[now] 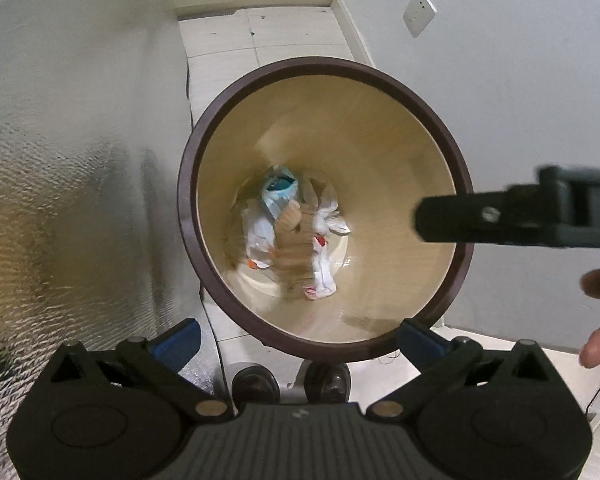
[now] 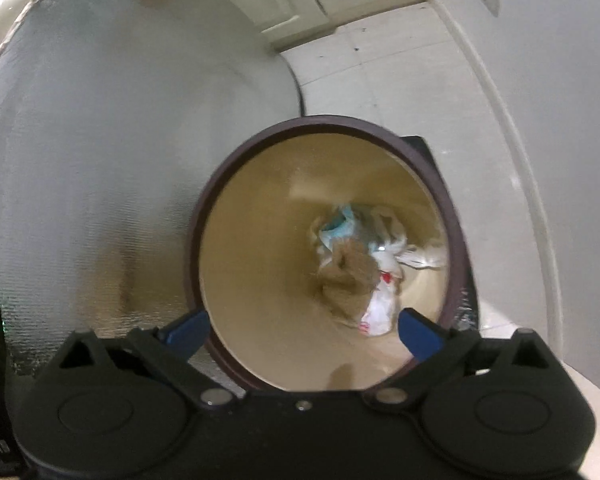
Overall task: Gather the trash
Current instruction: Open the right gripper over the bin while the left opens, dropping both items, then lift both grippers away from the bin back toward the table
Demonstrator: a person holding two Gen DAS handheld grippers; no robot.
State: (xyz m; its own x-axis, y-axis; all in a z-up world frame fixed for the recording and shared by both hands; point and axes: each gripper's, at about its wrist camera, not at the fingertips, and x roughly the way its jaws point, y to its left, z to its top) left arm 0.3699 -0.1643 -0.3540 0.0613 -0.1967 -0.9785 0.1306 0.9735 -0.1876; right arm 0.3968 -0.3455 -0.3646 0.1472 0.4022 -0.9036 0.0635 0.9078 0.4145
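From your left wrist view, your left tool point(image 1: 298, 338) hangs over the one waste bin point(image 1: 324, 208), its blue fingers point(image 1: 180, 342) spread wide with nothing between them. The bin stands on the tiled floor point(image 1: 260, 40), just beside a silvery foil-covered surface point(image 1: 60, 200) on the left and near the wall on the right, probably so scraps can be dropped straight in. The trash point(image 1: 296, 236) lies in one heap at the bottom: a brown crumpled paper piece on top, white wrappers around it, and one blue-and-white packet at the far side. A finger of your right tool point(image 1: 452, 220) reaches in over the bin's right rim, and your hand point(image 1: 598, 320) shows behind it. Two dark shoe tips sit near the bin's base.

From your right wrist view, your right tool point(image 2: 302, 332) also stands wide and empty, aimed down into the same bin point(image 2: 456, 240). The heap of trash point(image 2: 360, 268) rests low, towards the right wall. Both tools being empty over the bin suggests the drop is done.
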